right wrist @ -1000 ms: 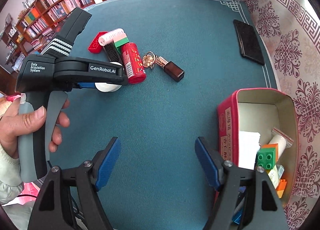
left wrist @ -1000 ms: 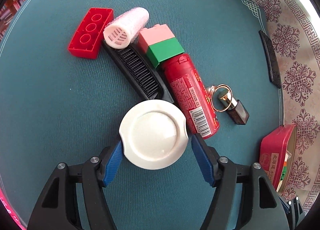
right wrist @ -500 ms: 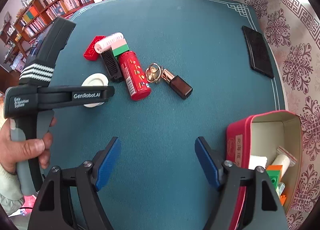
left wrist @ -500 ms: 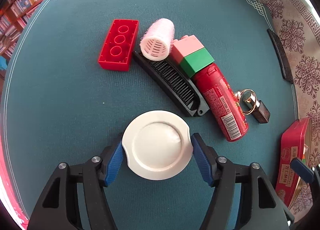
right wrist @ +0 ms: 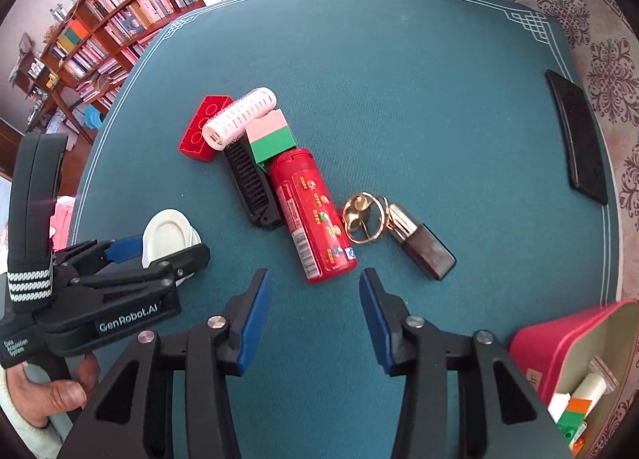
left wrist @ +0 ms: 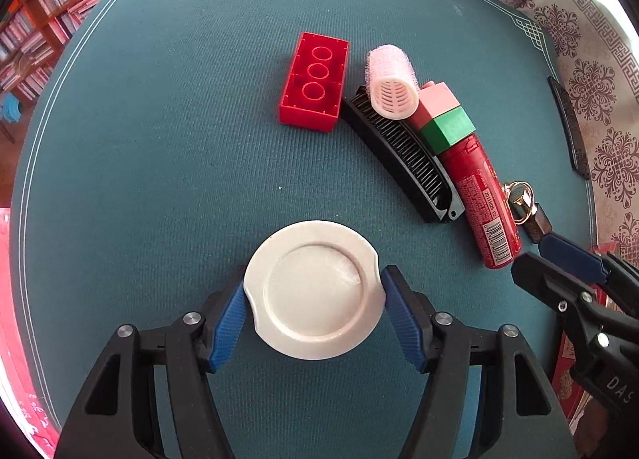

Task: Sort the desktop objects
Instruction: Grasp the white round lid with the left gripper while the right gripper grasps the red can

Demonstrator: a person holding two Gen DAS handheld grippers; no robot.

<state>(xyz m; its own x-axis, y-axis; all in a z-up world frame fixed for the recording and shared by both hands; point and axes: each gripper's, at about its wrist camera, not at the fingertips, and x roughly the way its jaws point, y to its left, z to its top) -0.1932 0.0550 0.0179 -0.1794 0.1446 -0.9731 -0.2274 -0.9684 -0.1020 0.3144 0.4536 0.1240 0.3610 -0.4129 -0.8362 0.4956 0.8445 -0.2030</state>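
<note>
My left claw (left wrist: 313, 291) grips the white lid (left wrist: 313, 289) just beside the red can (right wrist: 309, 215) on the table (right wrist: 399, 99); my right claw (right wrist: 315, 309), closing, holds nothing near that can's base.

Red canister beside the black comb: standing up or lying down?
Lying down. The red canister rests lengthwise on the green tabletop, its long printed side facing up, alongside the black comb, in both views.

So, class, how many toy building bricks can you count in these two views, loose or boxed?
5, perhaps more hidden in the box: a red brick beside the comb; stacked pink brick and green brick by the can; green and orange bricks inside the red box.
</note>
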